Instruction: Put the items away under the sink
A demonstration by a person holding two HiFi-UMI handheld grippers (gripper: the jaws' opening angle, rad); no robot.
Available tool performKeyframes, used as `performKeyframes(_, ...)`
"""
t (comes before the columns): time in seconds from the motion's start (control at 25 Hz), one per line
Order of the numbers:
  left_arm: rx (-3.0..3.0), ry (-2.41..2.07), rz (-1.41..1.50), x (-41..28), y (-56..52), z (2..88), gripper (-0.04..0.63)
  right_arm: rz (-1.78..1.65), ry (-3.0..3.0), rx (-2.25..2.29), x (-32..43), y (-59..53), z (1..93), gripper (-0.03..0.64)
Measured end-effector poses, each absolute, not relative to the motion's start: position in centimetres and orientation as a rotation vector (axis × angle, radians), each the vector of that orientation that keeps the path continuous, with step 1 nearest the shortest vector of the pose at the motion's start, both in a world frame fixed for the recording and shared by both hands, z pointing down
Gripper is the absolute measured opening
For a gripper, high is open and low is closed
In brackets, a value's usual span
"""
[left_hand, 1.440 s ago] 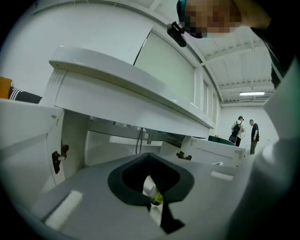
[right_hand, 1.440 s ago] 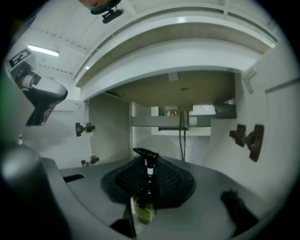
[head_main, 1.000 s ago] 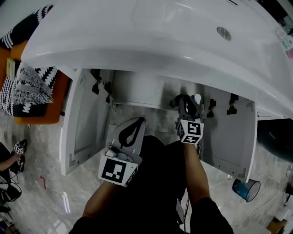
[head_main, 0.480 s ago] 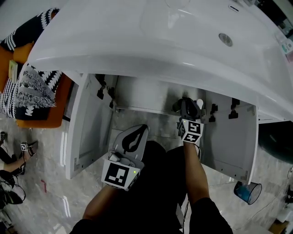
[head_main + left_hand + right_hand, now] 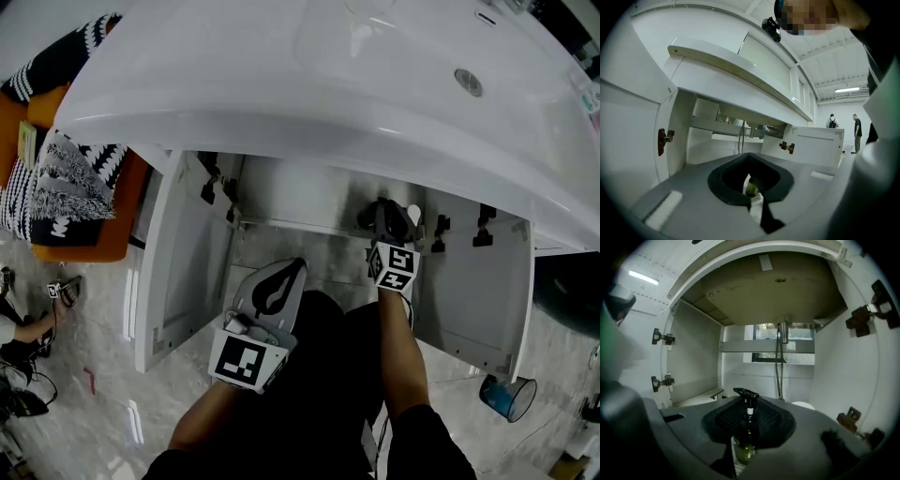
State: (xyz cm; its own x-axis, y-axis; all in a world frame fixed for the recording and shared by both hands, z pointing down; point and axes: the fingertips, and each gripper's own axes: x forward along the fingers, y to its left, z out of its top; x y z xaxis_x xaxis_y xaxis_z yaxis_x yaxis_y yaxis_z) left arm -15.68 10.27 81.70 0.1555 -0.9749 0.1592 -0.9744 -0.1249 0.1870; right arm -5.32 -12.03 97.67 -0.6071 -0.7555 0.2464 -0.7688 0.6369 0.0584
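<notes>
A dark pump bottle (image 5: 746, 437) with an olive-green lower part stands upright between the jaws of my right gripper (image 5: 748, 420), which is shut on it. That gripper (image 5: 387, 217) reaches into the open cabinet (image 5: 693, 362) under the white sink (image 5: 281, 84). My left gripper (image 5: 274, 281) hangs lower left, outside the cabinet, in front of the open left door (image 5: 183, 262). Its jaws stand close together, and a small olive-green thing (image 5: 751, 189) sits in the slit between them. I cannot tell what that thing is.
Pipes (image 5: 779, 362) run down the cabinet's back, with a white round object (image 5: 804, 405) on its floor at the right. The right door (image 5: 478, 291) stands open. A blue cup (image 5: 506, 392) lies on the floor at the right. An orange seat (image 5: 75, 246) with patterned cloth stands at the left.
My right gripper has sunk a little with the bottle inside the cabinet. The left gripper has stayed where it was.
</notes>
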Motion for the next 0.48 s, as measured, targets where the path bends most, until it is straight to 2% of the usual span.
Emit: performKeyframes(0.48, 2.194, -1.923, -0.014, -16.36, 9.83, 81.70, 0.008, 0.055, -2.591, 1.254, -5.59, -11.95, 97.85, 0.083)
